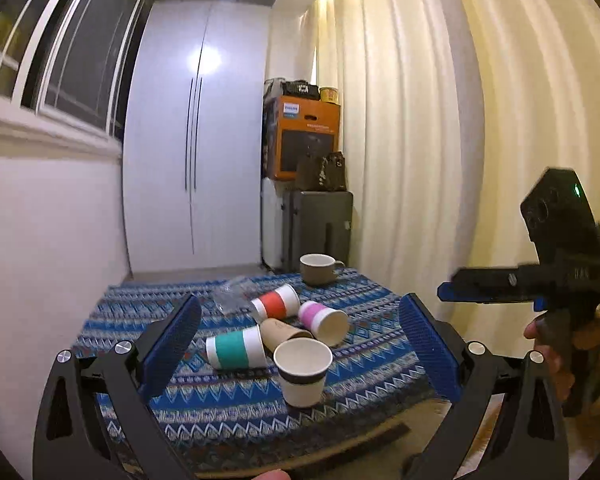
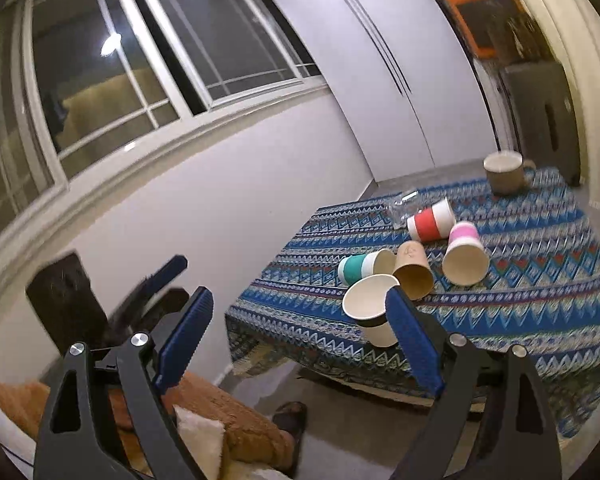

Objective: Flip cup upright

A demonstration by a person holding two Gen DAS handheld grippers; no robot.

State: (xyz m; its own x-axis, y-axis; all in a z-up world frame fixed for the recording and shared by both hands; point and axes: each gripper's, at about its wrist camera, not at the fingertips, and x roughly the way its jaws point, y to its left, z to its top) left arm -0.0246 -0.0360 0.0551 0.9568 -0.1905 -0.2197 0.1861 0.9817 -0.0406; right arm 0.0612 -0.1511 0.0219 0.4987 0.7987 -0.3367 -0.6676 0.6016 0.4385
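Several paper cups lie on a blue patterned cloth (image 1: pixel 228 412). A white cup with a dark band (image 1: pixel 302 372) stands upright near the front edge; the right wrist view (image 2: pixel 370 312) shows it too. Green-banded (image 1: pixel 236 347), brown (image 1: pixel 278 332), pink-banded (image 1: pixel 323 319) and red-banded (image 1: pixel 275 301) cups lie on their sides behind it. My left gripper (image 1: pixel 300 334) is open and empty, held above the front edge. My right gripper (image 2: pixel 300 320) is open and empty, off the table's left front; it also shows at the right of the left wrist view (image 1: pixel 480 288).
A grey-brown mug (image 1: pixel 319 269) stands upright at the far end of the cloth. Crumpled clear plastic (image 1: pixel 230 296) lies beside the red-banded cup. A white wall is on the left, curtains on the right. Boxes and a dark suitcase (image 1: pixel 320 228) stand behind.
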